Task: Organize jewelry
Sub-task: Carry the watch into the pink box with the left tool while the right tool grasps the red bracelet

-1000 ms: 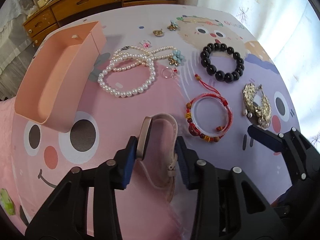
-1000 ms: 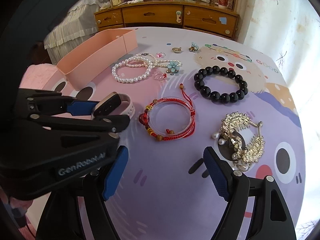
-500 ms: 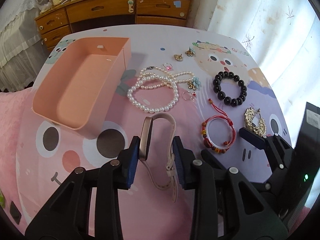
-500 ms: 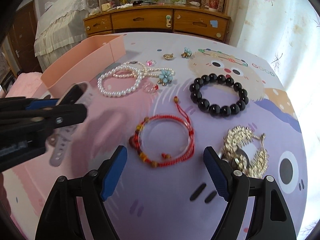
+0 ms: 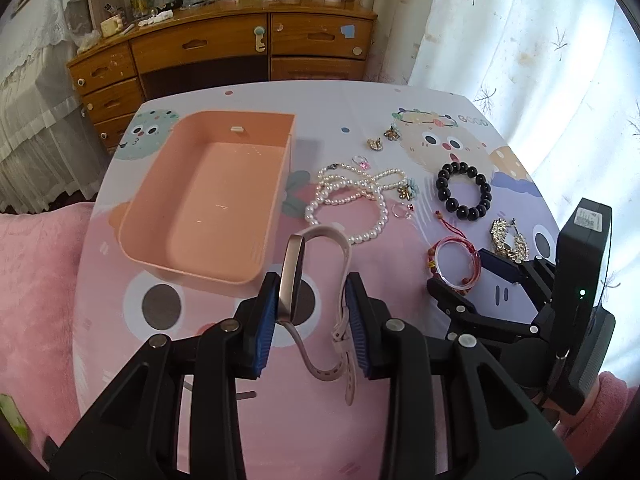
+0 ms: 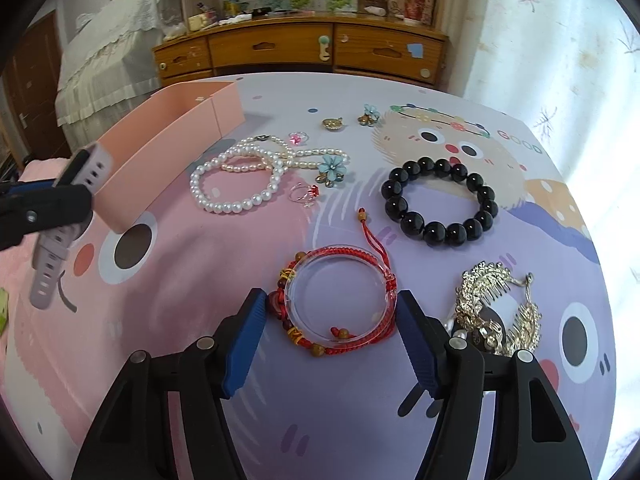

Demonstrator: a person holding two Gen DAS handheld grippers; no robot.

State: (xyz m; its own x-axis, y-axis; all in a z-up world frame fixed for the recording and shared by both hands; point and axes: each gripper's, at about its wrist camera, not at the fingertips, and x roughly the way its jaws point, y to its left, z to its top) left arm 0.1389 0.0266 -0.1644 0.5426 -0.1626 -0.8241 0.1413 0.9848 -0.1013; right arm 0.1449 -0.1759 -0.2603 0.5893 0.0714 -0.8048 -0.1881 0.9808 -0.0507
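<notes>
My left gripper point(image 5: 314, 312) is shut on a pale pink watch point(image 5: 294, 276) and holds it in the air near the front corner of the empty pink tray point(image 5: 208, 208). The watch strap also shows at the left of the right wrist view point(image 6: 60, 236). My right gripper point(image 6: 332, 336) is open and low over the table, its fingers on either side of the red cord bracelet point(image 6: 340, 300). A pearl necklace point(image 6: 240, 184), a black bead bracelet point(image 6: 440, 200) and a gold hair comb point(image 6: 496, 308) lie on the cartoon tablecloth.
Small rings point(image 6: 306, 194), a blue flower brooch point(image 6: 332, 168) and small charms point(image 6: 332, 123) lie toward the far side of the table. A wooden dresser point(image 5: 224, 56) stands behind the table. A pink blanket point(image 5: 36, 300) lies at the left and curtains point(image 5: 520, 40) hang at the right.
My left gripper has lifted the watch higher and moved it left toward the tray. My right gripper has moved forward so its open fingers now flank the red bracelet.
</notes>
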